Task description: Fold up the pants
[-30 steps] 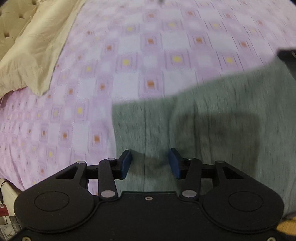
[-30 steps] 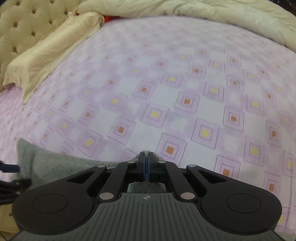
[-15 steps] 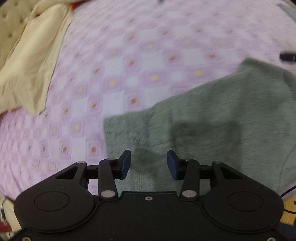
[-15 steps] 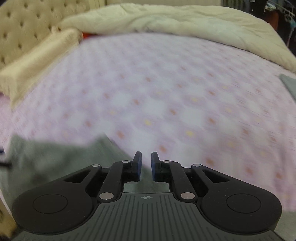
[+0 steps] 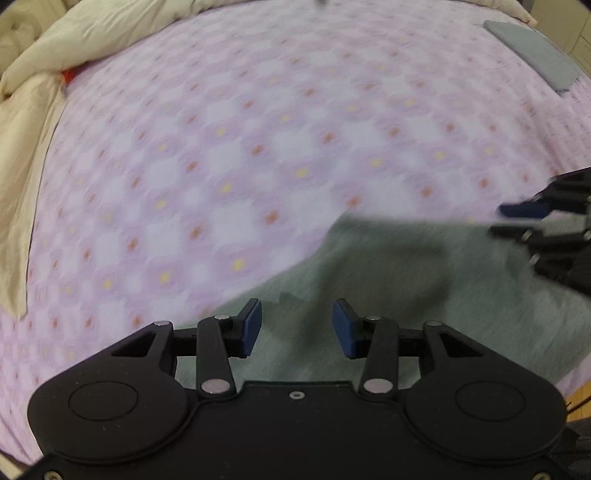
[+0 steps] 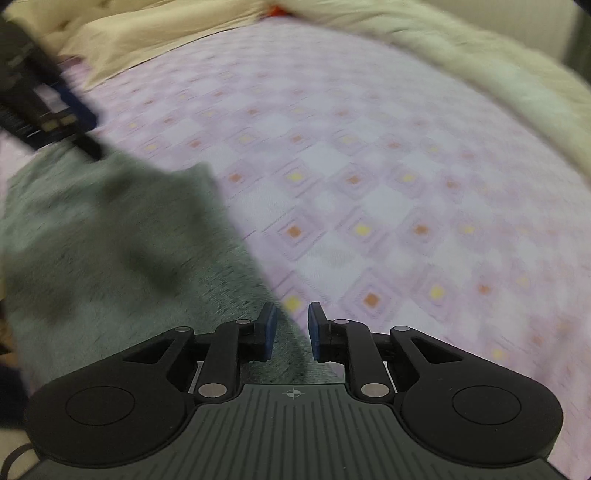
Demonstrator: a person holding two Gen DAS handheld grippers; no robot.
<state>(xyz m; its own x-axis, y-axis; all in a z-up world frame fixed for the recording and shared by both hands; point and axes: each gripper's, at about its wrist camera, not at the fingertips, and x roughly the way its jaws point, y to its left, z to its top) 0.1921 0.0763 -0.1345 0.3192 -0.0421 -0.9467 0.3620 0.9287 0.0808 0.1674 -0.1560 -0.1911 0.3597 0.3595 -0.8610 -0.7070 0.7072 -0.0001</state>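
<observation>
My left claw [image 5: 297, 328] hangs over the grey-green pants [image 5: 424, 295], its 2 blue pads well apart with nothing between them, only the cloth lying flat below. The pants lie on the bed [image 5: 258, 166], on a pink and white checked sheet with small orange and yellow squares. From my left camera they fill the lower right of the view, with one corner reaching up and an edge running down toward my left pad. The picture is blurred, so I cannot make out seams or which part of the pants this is.

My right claw [image 6: 291, 330] has just been opening; its pads stand a little apart and grip nothing. It hovers right at the right-hand edge of the pants [image 6: 110, 251], so that the cloth shows under the left pad and bare sheet [image 6: 406, 184] under the right pad. In that view my left claw [image 6: 79, 122] shows at the upper left, above the far edge of the pants. In the left camera my right claw [image 5: 532, 221] comes in from the right edge, above the cloth.

A cream quilt [image 5: 110, 33] is bunched along the far side of the bed, with a bit of something red [image 5: 68, 75] beside it. A flat grey folded piece [image 5: 532, 51] lies at the far right corner of the bed.
</observation>
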